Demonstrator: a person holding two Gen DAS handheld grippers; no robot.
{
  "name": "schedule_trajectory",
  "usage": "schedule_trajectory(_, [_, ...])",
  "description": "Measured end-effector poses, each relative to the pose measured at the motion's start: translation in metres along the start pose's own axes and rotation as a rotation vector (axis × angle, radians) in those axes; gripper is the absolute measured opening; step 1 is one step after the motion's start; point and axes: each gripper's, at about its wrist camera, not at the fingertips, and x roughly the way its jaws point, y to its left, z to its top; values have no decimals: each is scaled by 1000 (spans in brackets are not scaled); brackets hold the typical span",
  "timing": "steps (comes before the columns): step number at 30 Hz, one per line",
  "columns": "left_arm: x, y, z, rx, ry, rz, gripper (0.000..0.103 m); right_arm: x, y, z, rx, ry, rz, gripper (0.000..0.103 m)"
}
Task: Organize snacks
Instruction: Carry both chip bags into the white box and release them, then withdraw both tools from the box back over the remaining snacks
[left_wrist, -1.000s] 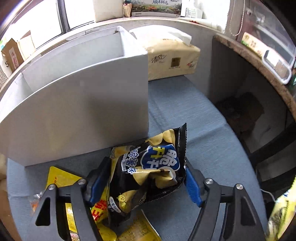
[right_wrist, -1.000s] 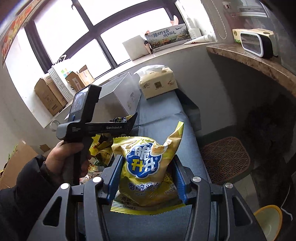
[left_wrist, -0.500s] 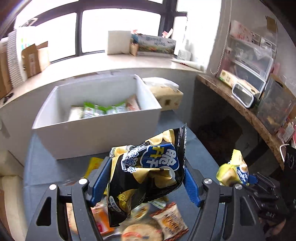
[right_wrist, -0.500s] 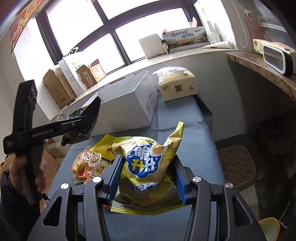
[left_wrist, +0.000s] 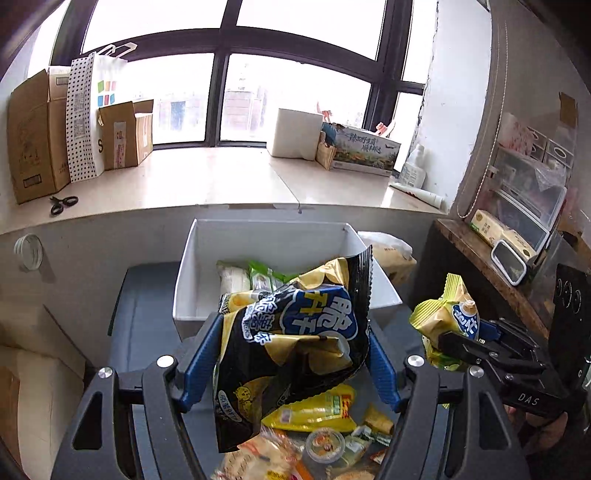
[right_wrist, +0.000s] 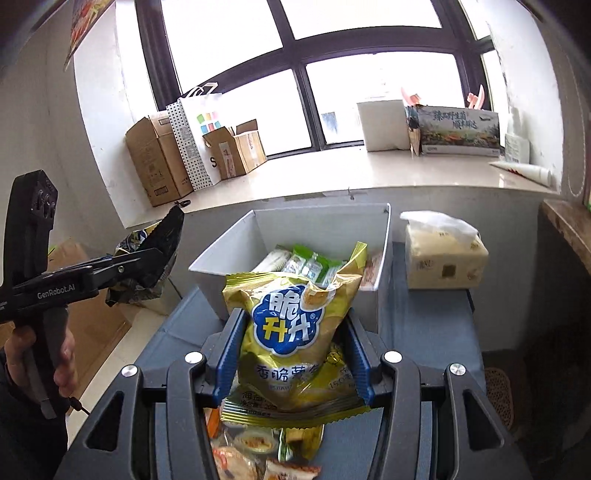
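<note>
Both hands have lifted since a second ago. The left gripper began low, close against the outer wall of the white box; it is now higher and farther back, so the camera looks over the rim at packets lying inside. The black chip bag has risen off the loose snack pile on the table. The right gripper, with the yellow chip bag, has swung from facing along the table toward a tissue pack to facing the box head-on. The two grippers now sit side by side, closer together.
</note>
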Motion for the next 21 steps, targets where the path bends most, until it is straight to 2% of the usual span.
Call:
schedule_trajectory(6, [63,21,54,18,23,55,77,59,-8,70,11,-3,-31,56])
schedule_trajectory(9, [95,34,64,19,51,68,77,92,-20,91,40,38,-53,56])
schedule_trajectory(11, [112,41,64,29,60,87,84,106,-30,97,75,43,-69,58])
schedule_trajectory(12, [121,43,62,42,73,99,90,113,-34,98,83,49,-86,63])
schedule_trajectory(13, [128,46,60,48,88,96,103,120,-39,100,96,70,-91,91])
schedule_trajectory(14, [131,48,57,41,94,73,103,127,-45,100,117,101,-86,103])
schedule_trajectory(17, [134,55,49,5,99,29,103,123,-53,95,150,62,-71,103])
schedule_trajectory(21, [131,56,45,10,89,37,103,115,-57,89,164,46,-73,103])
